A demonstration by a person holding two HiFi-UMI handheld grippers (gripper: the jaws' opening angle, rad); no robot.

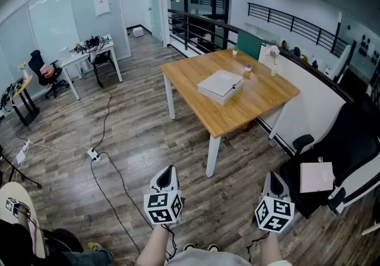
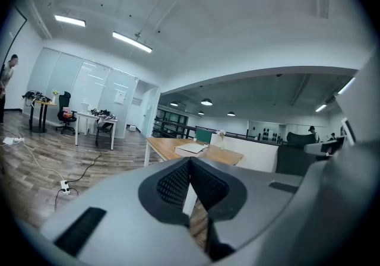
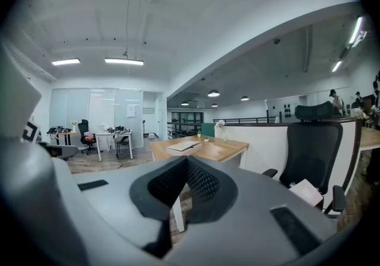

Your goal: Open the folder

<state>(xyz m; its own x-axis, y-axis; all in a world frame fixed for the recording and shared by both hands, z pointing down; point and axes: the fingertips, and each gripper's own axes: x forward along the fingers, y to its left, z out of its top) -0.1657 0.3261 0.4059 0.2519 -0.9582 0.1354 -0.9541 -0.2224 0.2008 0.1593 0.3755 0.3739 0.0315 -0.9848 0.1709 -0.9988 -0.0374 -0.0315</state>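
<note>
Showing closed folder (image 1: 220, 85) on table (image 1: 190, 72), upper centre, flower vase (image 1: 273, 64) near it; holding left gripper (image 1: 168, 173) and right gripper (image 1: 274, 178) at frame bottom, fingers pressed together, empty.

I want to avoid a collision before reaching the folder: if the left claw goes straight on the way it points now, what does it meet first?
Probably the wooden table, near its white front leg. The way from the left claw looks free, but depth is unclear.
</note>
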